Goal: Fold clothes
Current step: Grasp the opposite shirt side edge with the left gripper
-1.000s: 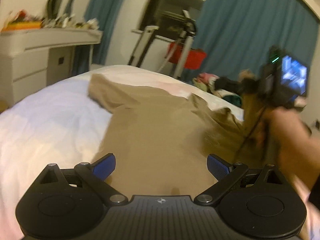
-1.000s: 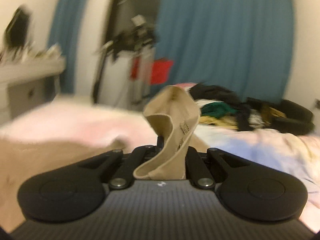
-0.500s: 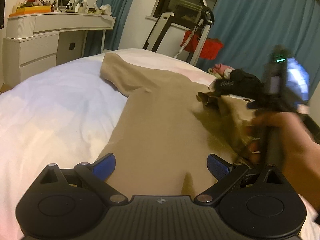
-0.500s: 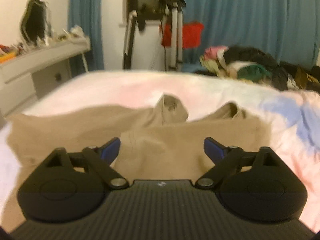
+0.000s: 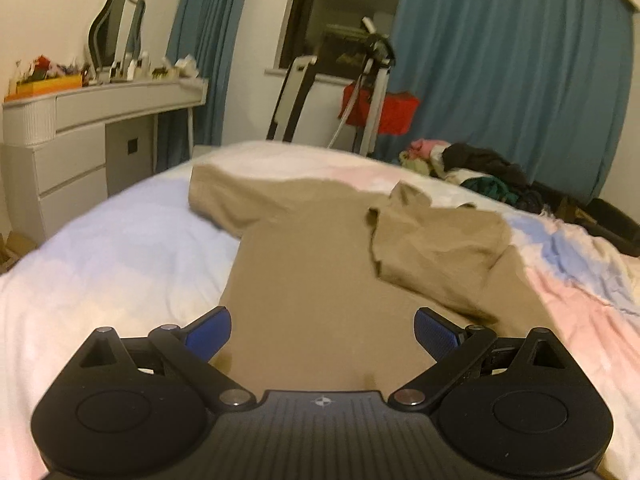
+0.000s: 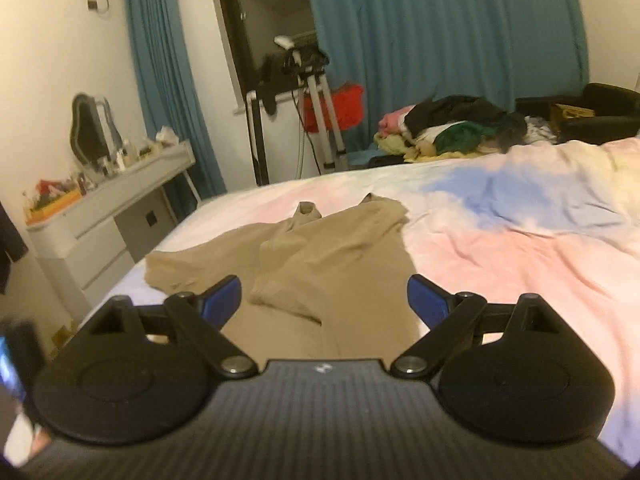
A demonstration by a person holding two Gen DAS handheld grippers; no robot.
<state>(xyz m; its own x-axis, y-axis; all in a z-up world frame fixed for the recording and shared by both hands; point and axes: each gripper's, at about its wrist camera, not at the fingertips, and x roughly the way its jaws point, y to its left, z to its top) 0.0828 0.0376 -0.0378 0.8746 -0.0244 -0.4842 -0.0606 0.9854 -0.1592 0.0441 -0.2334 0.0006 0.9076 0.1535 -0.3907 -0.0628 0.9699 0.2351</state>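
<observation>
I see a tan shirt [image 5: 320, 280] lying on the bed [image 5: 100, 264], spread along the bed's left side with its body running away from me toward the far edge. Through the left camera, one sleeve [image 5: 436, 248] is folded inward across the chest, while the other sleeve [image 5: 240, 196] lies stretched out toward the bed's far left corner. My left gripper [image 5: 322, 330] hangs over the near hem with its blue pads spread wide and nothing between them. My right gripper [image 6: 324, 300] is likewise wide apart and empty, poised over the shirt's lower half.

The right camera gives me more of the bed's right side: bare pink and blue sheet, and a pile of clothes [image 6: 448, 128] at the far edge. It also catches a sliver of the left gripper's screen at the frame's lower left. The left camera shows the white dresser [image 5: 80, 140] and mirror [image 5: 108, 36] more fully, plus the tripod [image 5: 372, 92] by the dark window.
</observation>
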